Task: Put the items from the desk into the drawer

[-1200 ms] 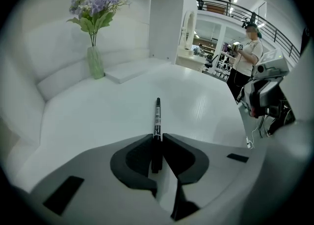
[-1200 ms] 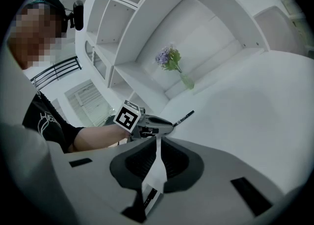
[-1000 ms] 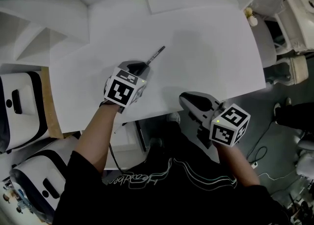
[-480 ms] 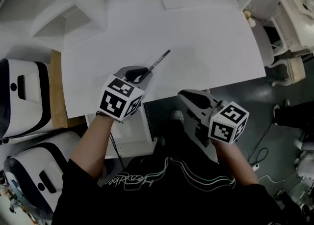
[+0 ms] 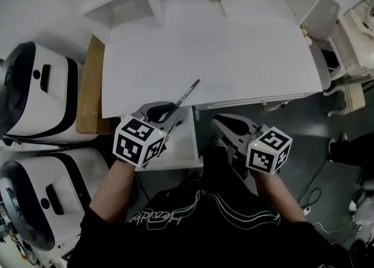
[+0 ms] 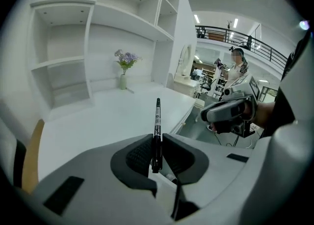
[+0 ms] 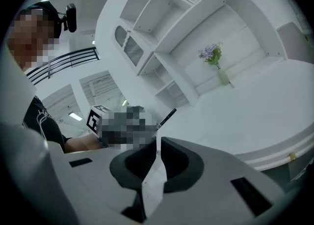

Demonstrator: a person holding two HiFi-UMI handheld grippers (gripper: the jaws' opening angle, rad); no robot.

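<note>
White desk (image 5: 234, 56) in the head view: the left gripper (image 5: 173, 110), forearm reaching forward, carries a black pen (image 5: 188, 92) at the desk's front edge, above the open drawer (image 5: 182, 144). The right gripper (image 5: 218, 122) hovers alongside. The left gripper view shows the jaws clamping the pen's lower end. The right gripper view shows the jaws pressed together, empty.

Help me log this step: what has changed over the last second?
Both tools drew back from the desk toward the person. The left tool carried the pen back to the desk's front edge, above the open drawer. Nothing was taken or released: the left tool stays shut on the pen, the right tool stays empty.
</note>
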